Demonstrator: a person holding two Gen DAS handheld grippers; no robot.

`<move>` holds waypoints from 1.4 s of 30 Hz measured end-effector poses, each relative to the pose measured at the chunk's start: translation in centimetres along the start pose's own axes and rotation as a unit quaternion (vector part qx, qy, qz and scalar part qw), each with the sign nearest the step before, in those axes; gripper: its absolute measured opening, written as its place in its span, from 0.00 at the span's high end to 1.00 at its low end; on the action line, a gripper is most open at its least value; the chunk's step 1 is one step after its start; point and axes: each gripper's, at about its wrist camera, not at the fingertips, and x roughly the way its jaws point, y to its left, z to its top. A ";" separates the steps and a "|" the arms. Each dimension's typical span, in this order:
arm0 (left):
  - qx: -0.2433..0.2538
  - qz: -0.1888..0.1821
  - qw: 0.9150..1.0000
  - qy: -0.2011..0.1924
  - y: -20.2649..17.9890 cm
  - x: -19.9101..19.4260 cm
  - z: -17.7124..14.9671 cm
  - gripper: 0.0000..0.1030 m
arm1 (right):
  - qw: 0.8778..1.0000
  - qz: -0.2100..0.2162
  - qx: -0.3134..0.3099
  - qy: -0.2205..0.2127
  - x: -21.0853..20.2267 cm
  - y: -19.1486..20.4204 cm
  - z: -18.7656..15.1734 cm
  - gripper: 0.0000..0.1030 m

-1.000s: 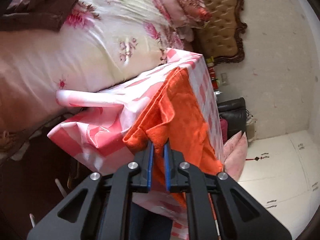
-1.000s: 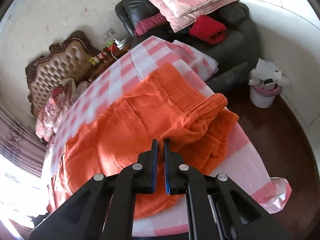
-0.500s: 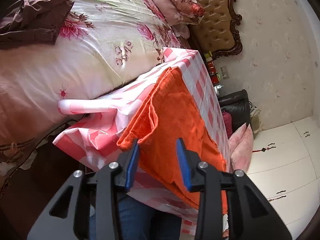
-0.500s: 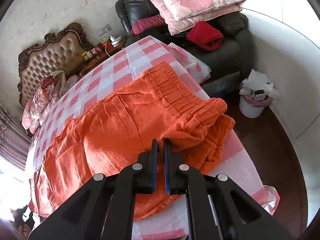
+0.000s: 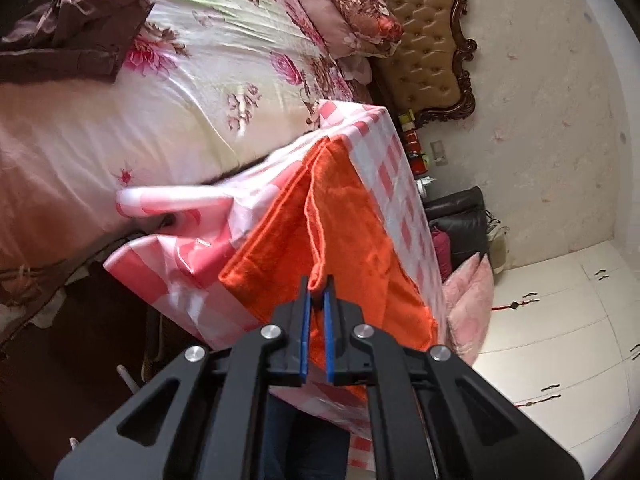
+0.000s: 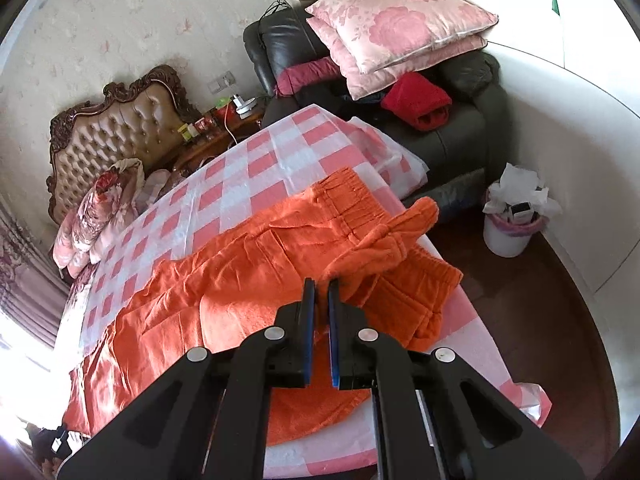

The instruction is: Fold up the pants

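Your orange terry-cloth pants lie spread along the table draped in a pink-and-white checked plastic cloth, wrinkled, legs running toward the bright window side. The elastic waistband end is lifted and bunched, folded partway back over the seat. Your right gripper is pinched on that bunched waistband fabric. Your left gripper is clamped on a thin raised fold at the pants' hem edge, near the table's corner.

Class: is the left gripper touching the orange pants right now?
Touching. In the left wrist view, the left gripper is shut on a raised fold of the orange pants, with cloth pinched between its blue pads.
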 end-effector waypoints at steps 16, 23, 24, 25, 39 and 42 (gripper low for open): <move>-0.075 -0.019 0.997 -0.001 4.7 1.7 -0.4 0.82 | 0.999 -0.027 -0.006 0.042 3.7 -1.4 -1.5 0.94; 0.031 0.037 0.999 -0.018 -0.9 0.1 1.9 0.85 | 0.998 -0.036 -0.007 0.042 3.4 -1.3 -2.8 0.94; 0.045 0.043 0.998 -0.020 -1.9 0.2 2.8 0.85 | 0.998 -0.036 -0.009 0.043 3.4 -1.2 -3.3 0.94; 0.056 0.047 0.997 -0.019 -2.5 0.6 3.5 0.85 | 0.998 -0.035 -0.010 0.043 3.5 -1.1 -3.7 0.94; 0.045 0.081 0.996 -0.008 0.1 3.3 6.0 0.85 | 0.997 0.037 0.021 0.063 1.1 -2.9 -5.7 0.94; 0.045 0.081 0.996 -0.006 0.0 3.3 6.1 0.85 | 0.996 0.053 0.033 0.063 0.6 -3.8 -5.1 0.78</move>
